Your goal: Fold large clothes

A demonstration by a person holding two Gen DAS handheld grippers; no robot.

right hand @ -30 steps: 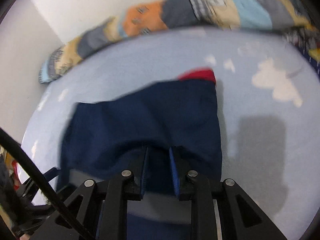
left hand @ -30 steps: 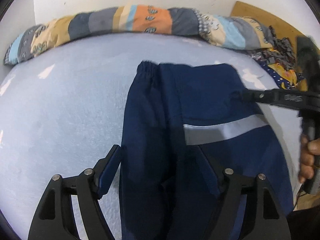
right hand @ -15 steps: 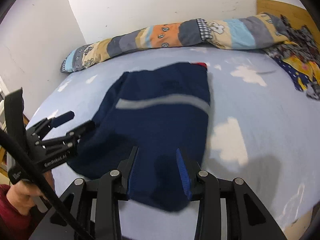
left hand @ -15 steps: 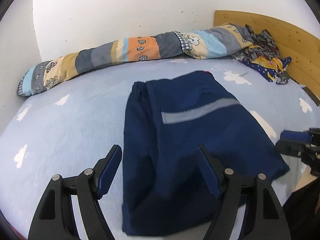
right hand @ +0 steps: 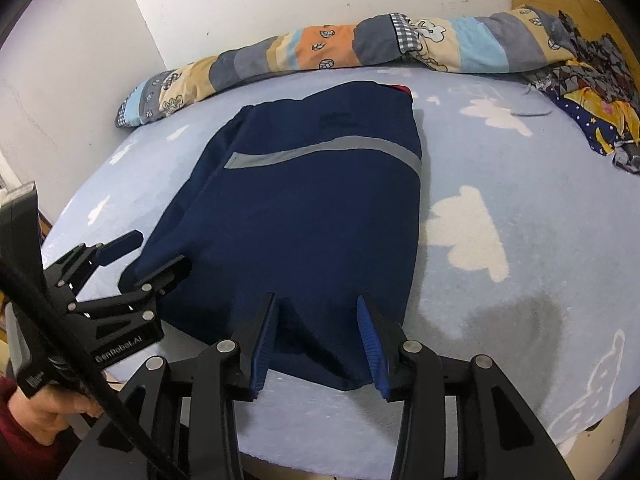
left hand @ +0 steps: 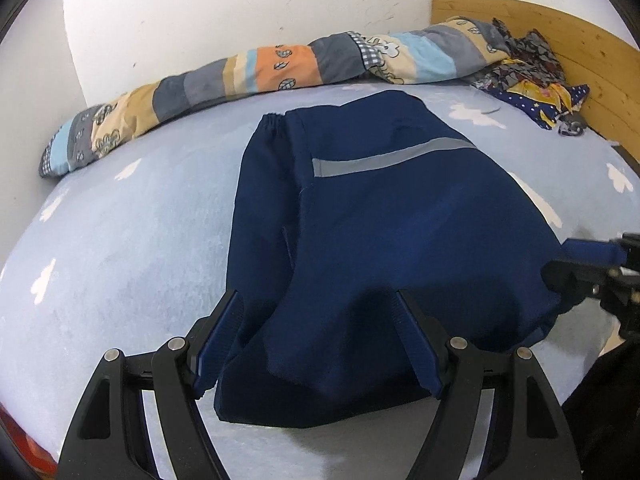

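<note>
A folded navy garment [left hand: 380, 240] with a grey reflective stripe [left hand: 392, 156] lies flat on the light blue bed; it also shows in the right wrist view [right hand: 312, 208]. A red edge [right hand: 402, 88] peeks out at its far corner. My left gripper [left hand: 318, 308] is open and empty, its fingers astride the garment's near left end. My right gripper [right hand: 318, 312] is open and empty at the near right end. The left gripper also shows in the right wrist view [right hand: 156, 252], and the right gripper shows at the edge of the left wrist view [left hand: 576, 260].
The bed sheet [left hand: 120, 240] carries white cloud prints. A rolled patchwork quilt [left hand: 280, 68] lies along the back wall. A crumpled patterned cloth [right hand: 592, 96] sits at the far right by the wooden headboard [left hand: 560, 32]. The bed's near edge is just below the grippers.
A second ago the right gripper was shut on the garment low over the bed; it has let go and opened. Both grippers have pulled back toward the near edge; the garment lies folded.
</note>
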